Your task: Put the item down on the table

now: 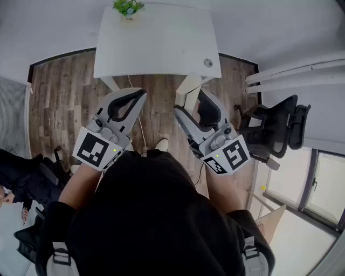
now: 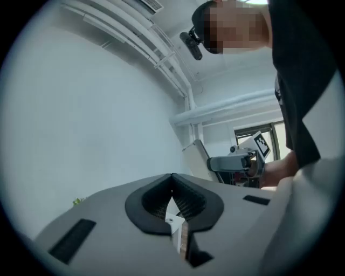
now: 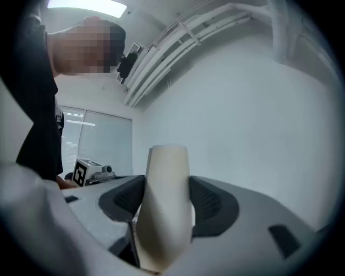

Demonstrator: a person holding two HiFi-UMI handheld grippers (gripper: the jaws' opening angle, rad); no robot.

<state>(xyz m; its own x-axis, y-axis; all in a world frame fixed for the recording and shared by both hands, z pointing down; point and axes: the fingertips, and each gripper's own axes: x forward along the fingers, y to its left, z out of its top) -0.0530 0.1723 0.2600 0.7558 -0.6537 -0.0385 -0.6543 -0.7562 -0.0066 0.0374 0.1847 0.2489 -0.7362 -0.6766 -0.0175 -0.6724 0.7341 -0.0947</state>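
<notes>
My right gripper [image 3: 167, 207] is shut on a tall cream item [image 3: 164, 205] with a rounded top; the dark pads [image 3: 213, 205] press on both of its sides. In the head view the right gripper [image 1: 195, 107] is held close to the body and points toward the white table [image 1: 156, 43] ahead, well short of its near edge. A pale shape [image 1: 190, 89] ahead of its jaws may be the item or a table leg. My left gripper [image 1: 141, 94] is beside it, shut, its tips touching, with nothing held [image 2: 172, 179].
A small potted plant [image 1: 128, 7] stands at the table's far edge and a round disc [image 1: 208, 62] lies near its right front corner. A black office chair [image 1: 275, 126] is at the right, another chair [image 1: 32, 180] at the left, with wooden floor [image 1: 59, 102] between.
</notes>
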